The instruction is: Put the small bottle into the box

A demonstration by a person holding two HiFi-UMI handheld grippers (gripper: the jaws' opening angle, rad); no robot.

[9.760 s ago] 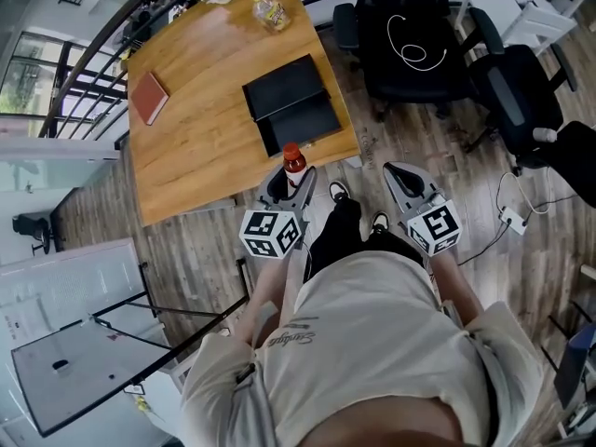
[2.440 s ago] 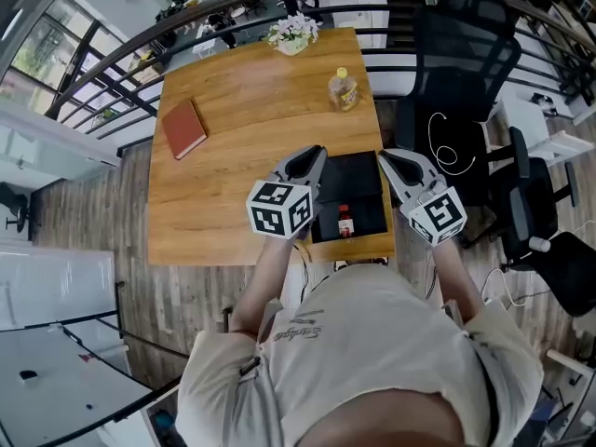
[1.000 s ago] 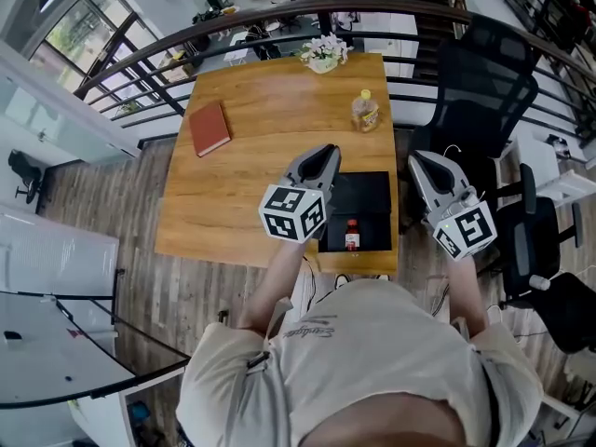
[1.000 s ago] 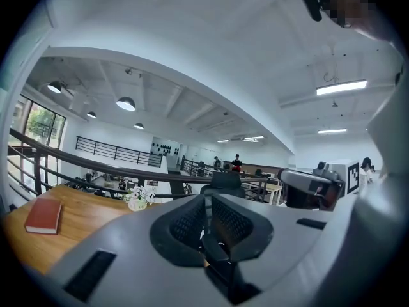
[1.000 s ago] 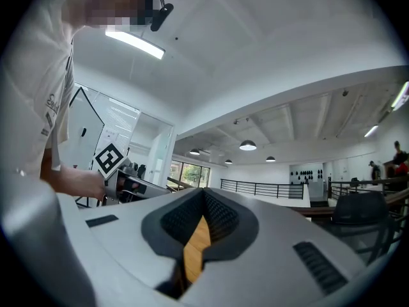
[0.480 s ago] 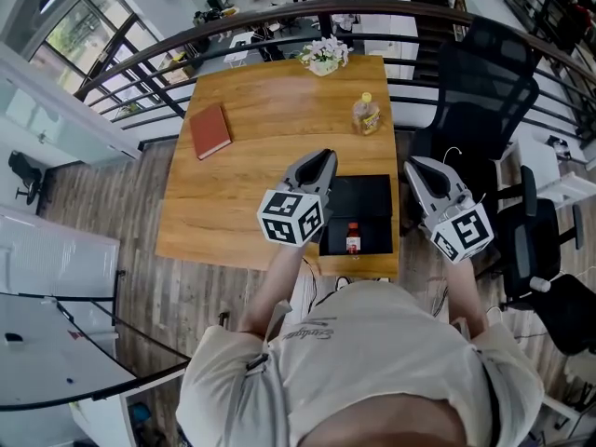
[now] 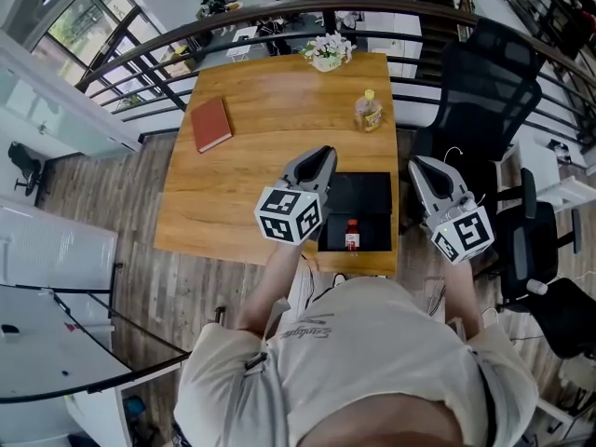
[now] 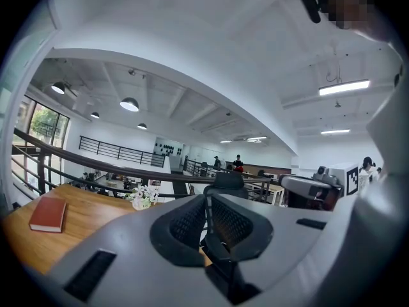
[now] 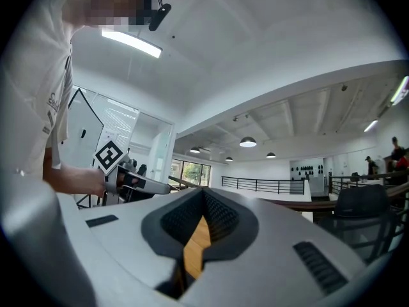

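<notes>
At the table's (image 7: pixel 244 180) near right corner, the bottle (image 7: pixel 352 235) stands upright inside the box (image 7: pixel 371 190) — so the placing step looks done to me. My left gripper (image 7: pixel 323 154) hangs by the box's left edge, and my right gripper (image 7: pixel 418 165) is just off the table's right side. Both are clenched on nothing. Next, if anything, I'd back away without knocking the box. Nothing else sits in it; the black panel beyond the bottle may be an open lid — I can't be sure.
</notes>
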